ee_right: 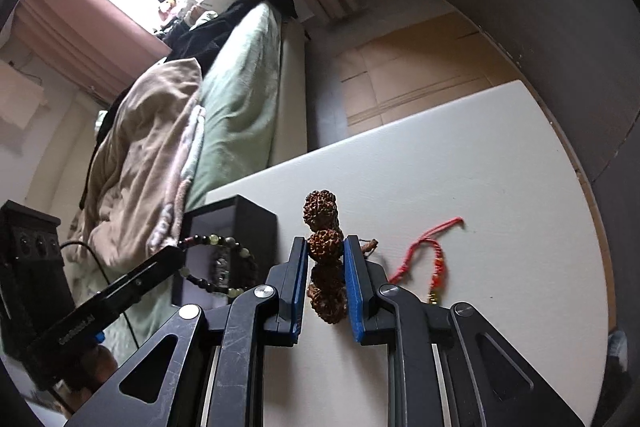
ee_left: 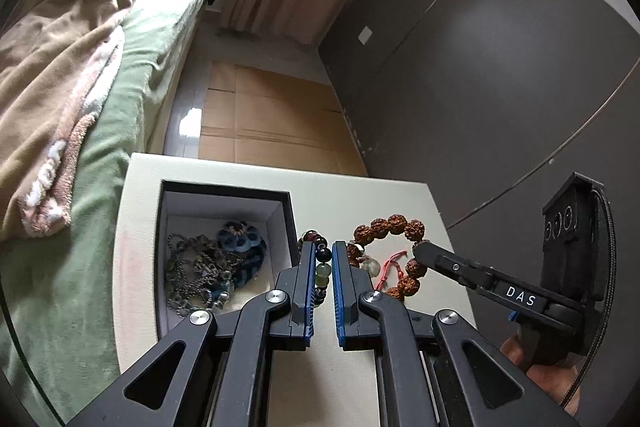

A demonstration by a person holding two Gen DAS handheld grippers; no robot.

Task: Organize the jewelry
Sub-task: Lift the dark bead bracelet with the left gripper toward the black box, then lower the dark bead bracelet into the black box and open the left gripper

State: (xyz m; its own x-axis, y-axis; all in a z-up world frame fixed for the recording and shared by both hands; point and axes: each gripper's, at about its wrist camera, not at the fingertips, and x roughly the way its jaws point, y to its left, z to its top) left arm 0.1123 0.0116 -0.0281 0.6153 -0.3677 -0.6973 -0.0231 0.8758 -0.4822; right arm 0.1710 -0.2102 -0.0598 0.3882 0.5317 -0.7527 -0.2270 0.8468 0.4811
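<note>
Just right of the black box (ee_left: 224, 195), the left tool (ee_left: 322, 259) pinches the glass-bead bracelet (ee_left: 323, 269) while the right tool (ee_right: 325, 259) pinches the brown seed bracelet (ee_right: 322, 211), farther from it.

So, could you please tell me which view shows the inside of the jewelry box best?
The left wrist view: it looks down into the box, showing a chain and blue piece. The right wrist view shows only its dark outer wall and a sliver inside.
</note>
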